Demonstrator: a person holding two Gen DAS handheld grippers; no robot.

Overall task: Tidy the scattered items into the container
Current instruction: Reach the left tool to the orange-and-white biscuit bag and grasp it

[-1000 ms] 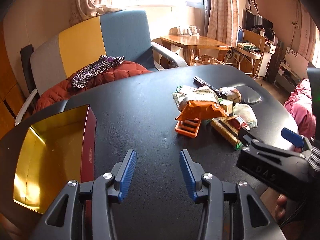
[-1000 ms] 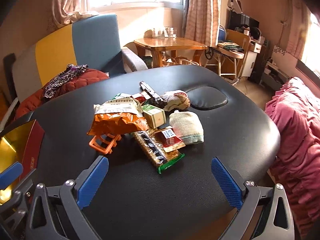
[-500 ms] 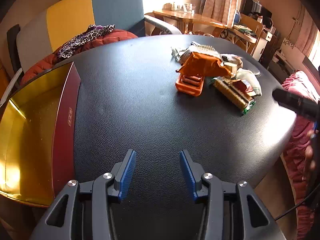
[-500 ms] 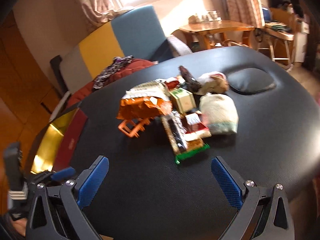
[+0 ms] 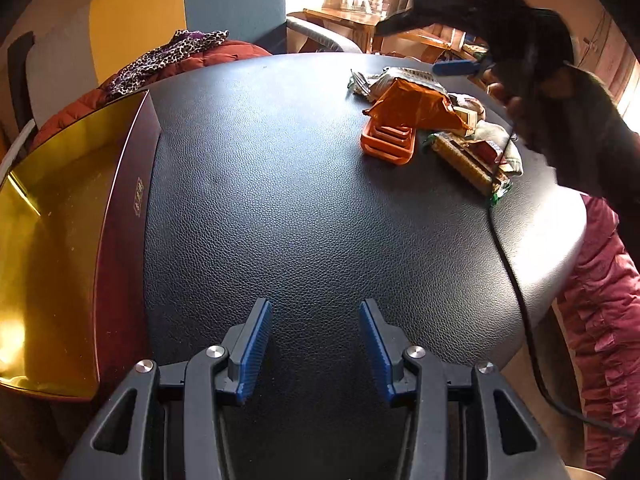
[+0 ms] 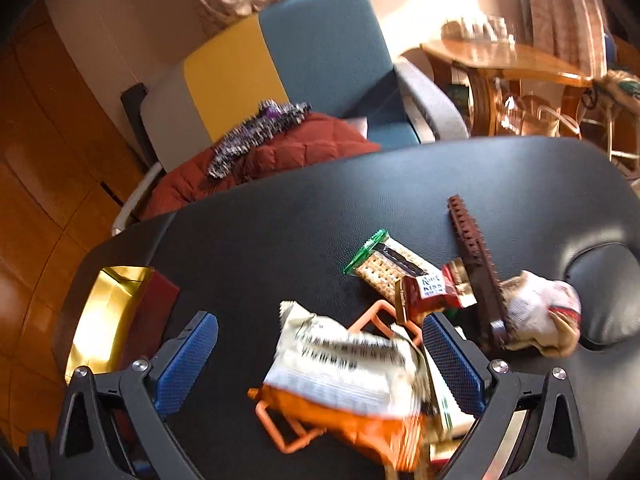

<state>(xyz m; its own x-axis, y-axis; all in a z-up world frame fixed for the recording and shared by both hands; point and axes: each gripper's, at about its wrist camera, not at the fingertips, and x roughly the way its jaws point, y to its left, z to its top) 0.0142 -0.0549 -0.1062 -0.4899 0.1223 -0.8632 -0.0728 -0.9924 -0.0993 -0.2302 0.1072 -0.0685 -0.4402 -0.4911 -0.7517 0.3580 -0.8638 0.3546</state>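
Both grippers gape empty: the left gripper (image 5: 316,344) hovers over bare table (image 5: 320,208) beside the gold box (image 5: 60,220), while the right gripper (image 6: 320,364) straddles the orange bag (image 6: 348,392) atop the snack pile, crackers (image 6: 384,272) beyond.

In the right wrist view the orange and white snack bag (image 6: 352,392) is smearing with motion blur, its print unreadable, and it is covering most of the orange rack (image 6: 296,428) beneath it. The gold-lined container (image 5: 52,216) is running off the left edge in the left wrist view. There the right gripper (image 5: 460,62) is showing only as a dark blur, so its jaw spacing is staying unclear in that view.
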